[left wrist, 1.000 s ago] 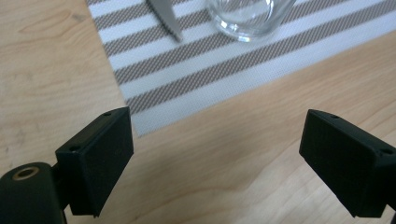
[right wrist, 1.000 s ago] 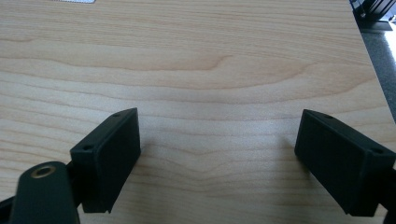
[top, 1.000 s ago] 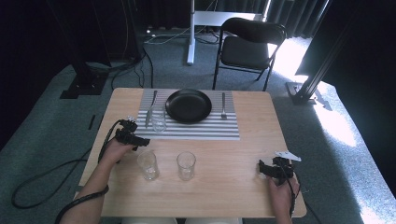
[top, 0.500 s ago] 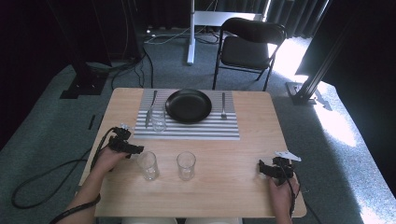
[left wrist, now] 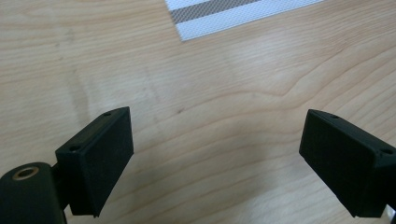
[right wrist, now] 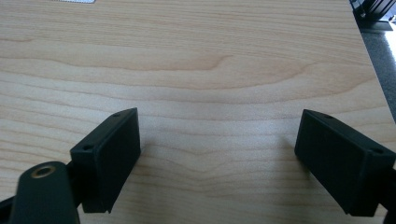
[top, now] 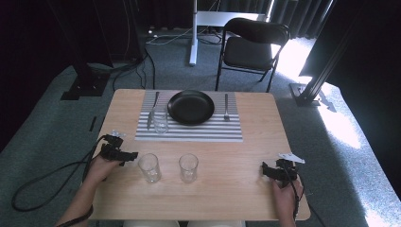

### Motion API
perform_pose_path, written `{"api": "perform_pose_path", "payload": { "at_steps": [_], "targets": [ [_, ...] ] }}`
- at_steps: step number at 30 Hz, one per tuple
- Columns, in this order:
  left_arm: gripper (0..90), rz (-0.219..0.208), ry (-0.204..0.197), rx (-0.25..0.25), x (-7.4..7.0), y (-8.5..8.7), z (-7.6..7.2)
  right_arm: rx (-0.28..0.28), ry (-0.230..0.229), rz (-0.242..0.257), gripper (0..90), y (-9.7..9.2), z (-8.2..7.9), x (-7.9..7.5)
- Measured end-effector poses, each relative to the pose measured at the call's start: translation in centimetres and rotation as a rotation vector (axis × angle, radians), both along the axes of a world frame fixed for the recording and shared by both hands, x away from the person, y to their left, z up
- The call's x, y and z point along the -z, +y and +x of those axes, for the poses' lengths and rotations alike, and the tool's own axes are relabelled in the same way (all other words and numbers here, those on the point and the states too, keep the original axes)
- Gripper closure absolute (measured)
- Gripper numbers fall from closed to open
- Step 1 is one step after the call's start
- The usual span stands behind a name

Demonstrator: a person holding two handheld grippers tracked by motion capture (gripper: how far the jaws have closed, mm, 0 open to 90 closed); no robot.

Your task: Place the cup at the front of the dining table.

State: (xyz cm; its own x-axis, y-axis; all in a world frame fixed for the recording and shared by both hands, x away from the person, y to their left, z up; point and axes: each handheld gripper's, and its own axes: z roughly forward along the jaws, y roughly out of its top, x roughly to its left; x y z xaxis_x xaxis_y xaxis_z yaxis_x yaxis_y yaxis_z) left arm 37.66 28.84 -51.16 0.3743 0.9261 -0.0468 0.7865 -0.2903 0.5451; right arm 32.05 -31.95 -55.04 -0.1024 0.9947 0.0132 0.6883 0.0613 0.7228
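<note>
High view: the left gripper (top: 128, 156) sits low over the desk (top: 236, 198), just left of the nearer of two empty glasses, the left glass (top: 149, 167), with the right glass (top: 188, 168) a little further along. A third glass (top: 161, 122) stands on the striped placemat (top: 189, 132), touching or nearly touching the knife (top: 152, 111) beside the black plate (top: 191, 107). In the left gripper view the jaws are spread with nothing between them, only bare wood and a corner of the mat.

From where I stand, the worry is a sideways approach: a jaw tip could clip the rim of the left glass and tip it or shove it into its neighbour, since the two stand close together. Clear glass is slick, so an off-centre pinch could let it slide. The trailing cable (top: 42, 179) might also drag the hand. The right gripper (top: 272, 171) rests spread and empty near the desk's front right corner, well apart from everything.
</note>
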Motion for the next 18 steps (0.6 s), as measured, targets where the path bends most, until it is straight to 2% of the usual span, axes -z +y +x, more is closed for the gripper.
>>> {"api": "perform_pose_path", "payload": {
  "at_steps": [9, 18],
  "targets": [
    [10.4, -0.026, -0.001, -0.016, 0.4, 1.1, -1.5, 0.000, 0.000, 0.000, 13.7, 0.0, 0.0, 0.0],
    [10.4, -0.024, -0.002, -0.019, 1.1, 1.6, -3.4, 0.000, 0.000, 0.000, 13.7, 0.0, 0.0, 0.0]
  ]
}}
